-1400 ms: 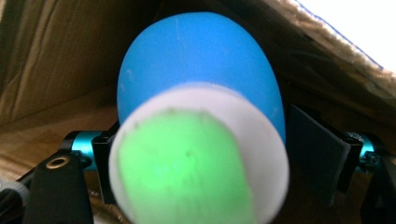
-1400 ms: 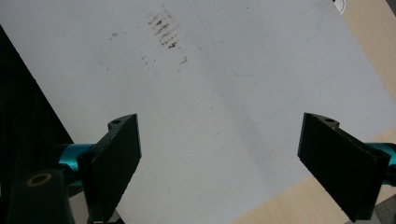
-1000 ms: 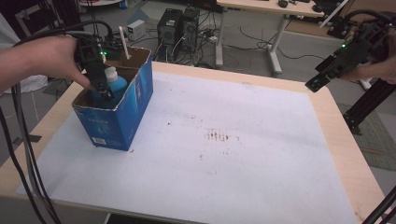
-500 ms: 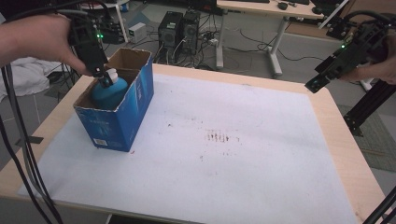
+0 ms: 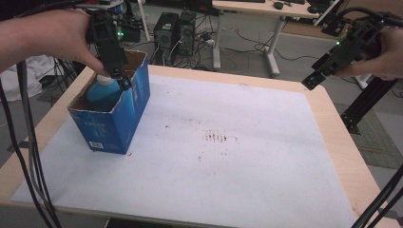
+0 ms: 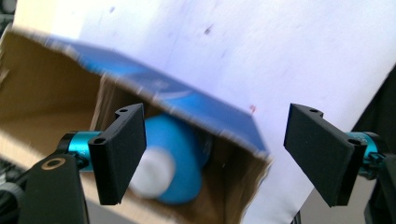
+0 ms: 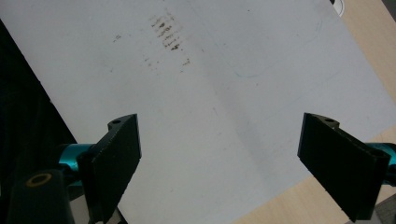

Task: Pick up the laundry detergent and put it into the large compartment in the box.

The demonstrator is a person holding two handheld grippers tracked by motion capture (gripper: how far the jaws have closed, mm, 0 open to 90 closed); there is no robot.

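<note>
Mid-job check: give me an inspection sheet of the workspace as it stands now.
Surface: white sheet on a wooden table, dark smudges near the middle.
Job's things: blue box, open-topped, at the sheet's left edge; blue bottle with white cap inside.
Clutter: nothing seen.
Grippers: left gripper open above the box; right gripper open, over the table's far right corner.
Cables: black cables hang at the left edge.
Surroundings: computer towers, desk legs, floor wiring behind.
</note>
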